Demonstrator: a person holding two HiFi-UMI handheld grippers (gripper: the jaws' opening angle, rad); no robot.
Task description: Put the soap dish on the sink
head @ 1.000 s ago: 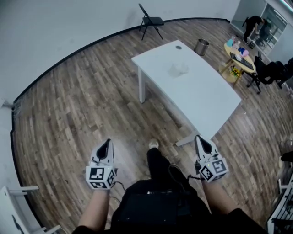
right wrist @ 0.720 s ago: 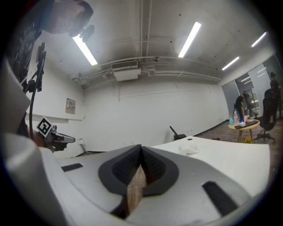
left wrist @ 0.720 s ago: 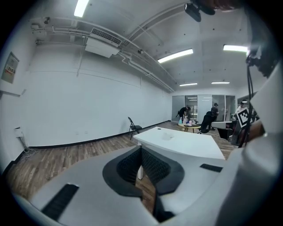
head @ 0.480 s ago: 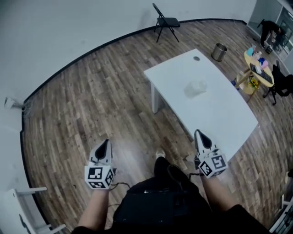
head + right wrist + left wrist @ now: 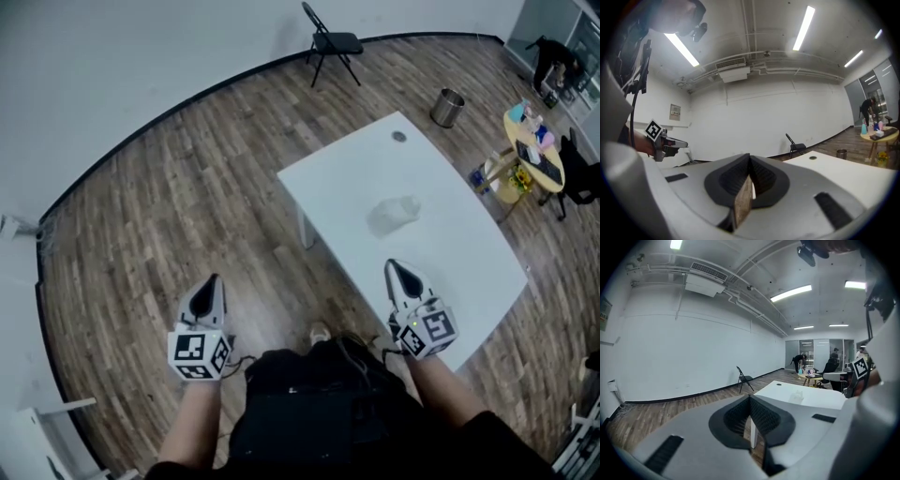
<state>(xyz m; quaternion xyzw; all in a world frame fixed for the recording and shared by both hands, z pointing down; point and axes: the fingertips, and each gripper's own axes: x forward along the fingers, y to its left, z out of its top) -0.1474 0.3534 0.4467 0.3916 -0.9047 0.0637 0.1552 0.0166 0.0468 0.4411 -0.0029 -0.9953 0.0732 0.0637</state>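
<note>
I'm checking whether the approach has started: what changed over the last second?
The person has walked closer to the white table: it sits lower in the head view, and the right gripper now overlaps its near edge there. Nothing was taken hold of or let go. Both the left gripper and the right stay shut and empty; the clear thing lies in the same spot on the table.

a white table [image 5: 450, 248] stands on the wood floor [image 5: 169, 206], with a small round grommet [image 5: 399, 137] near its far corner. just beyond that corner, to the right, stands 1 metal bin [image 5: 447, 106]. 1 black folding chair [image 5: 330, 41] stands far off by the white wall [image 5: 141, 47]. at far right a round yellow table [image 5: 548, 171] carries small clutter, and a person [image 5: 547, 52] bends over beyond it.
</note>
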